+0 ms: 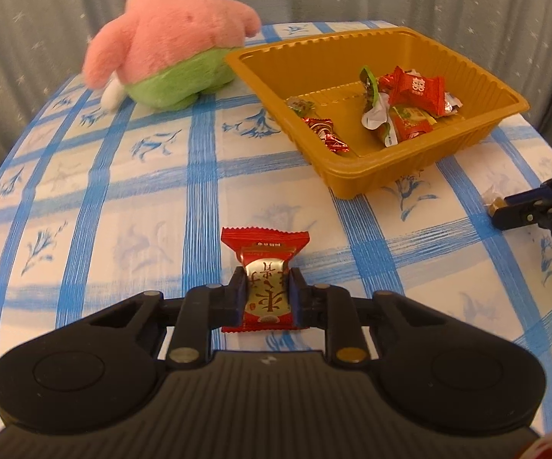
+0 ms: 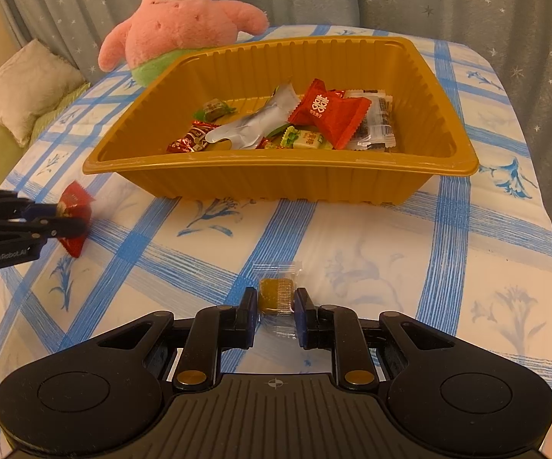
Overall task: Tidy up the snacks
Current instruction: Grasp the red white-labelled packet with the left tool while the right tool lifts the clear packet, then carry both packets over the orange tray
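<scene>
red candy (image 1: 265, 267) | clear-wrapped brown candy (image 2: 278, 293) | on cloth; gold tray (image 2: 276, 176) part-filled

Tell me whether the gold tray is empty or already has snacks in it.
Partly filled: several wrapped snacks lie on the gold tray floor.

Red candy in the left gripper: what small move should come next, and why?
Probably lift it and carry it toward the tray. The left gripper is shut on the red candy, which lies on the cloth outside the tray, where other snacks already lie.
</scene>
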{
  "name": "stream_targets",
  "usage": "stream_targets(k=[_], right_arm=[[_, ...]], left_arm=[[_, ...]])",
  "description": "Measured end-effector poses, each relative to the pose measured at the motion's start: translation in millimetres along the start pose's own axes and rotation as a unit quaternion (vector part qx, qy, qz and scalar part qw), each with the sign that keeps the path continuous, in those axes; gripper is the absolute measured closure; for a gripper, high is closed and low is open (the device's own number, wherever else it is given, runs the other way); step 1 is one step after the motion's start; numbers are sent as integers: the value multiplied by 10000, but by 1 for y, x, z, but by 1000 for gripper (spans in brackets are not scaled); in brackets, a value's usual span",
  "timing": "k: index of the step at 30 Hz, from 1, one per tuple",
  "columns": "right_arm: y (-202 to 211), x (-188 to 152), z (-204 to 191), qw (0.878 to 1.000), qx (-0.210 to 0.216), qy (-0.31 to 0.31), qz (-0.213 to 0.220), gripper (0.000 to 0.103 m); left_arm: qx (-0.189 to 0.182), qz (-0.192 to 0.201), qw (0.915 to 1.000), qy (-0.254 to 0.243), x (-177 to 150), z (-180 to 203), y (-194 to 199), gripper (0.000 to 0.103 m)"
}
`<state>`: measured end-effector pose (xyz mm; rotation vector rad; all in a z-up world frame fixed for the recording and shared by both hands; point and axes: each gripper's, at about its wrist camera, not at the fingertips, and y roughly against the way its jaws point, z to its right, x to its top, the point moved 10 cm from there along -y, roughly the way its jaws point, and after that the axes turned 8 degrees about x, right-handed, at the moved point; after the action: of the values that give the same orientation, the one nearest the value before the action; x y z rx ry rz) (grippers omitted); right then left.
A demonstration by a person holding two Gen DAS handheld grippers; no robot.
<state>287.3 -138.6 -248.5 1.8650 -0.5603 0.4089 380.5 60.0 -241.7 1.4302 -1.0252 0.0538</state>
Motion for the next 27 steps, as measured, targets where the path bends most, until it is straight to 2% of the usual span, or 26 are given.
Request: stream_targets(k=[6, 12, 20, 27], right_arm=[[5, -4, -5, 9999, 167, 5, -9, 82], [22, -4, -13, 9992, 388, -32, 104, 82], [60, 5, -22, 9970, 658, -29, 396, 82], [91, 16, -21, 9949, 777, 34, 640, 82]], left_arm=[[68, -58, 9991, 414, -12, 1, 25, 83], [144, 22, 9973, 726, -10, 3, 57, 83], [211, 245, 9951, 937, 12, 12, 94, 83], [168, 540, 9942, 911, 42, 30, 119, 83]])
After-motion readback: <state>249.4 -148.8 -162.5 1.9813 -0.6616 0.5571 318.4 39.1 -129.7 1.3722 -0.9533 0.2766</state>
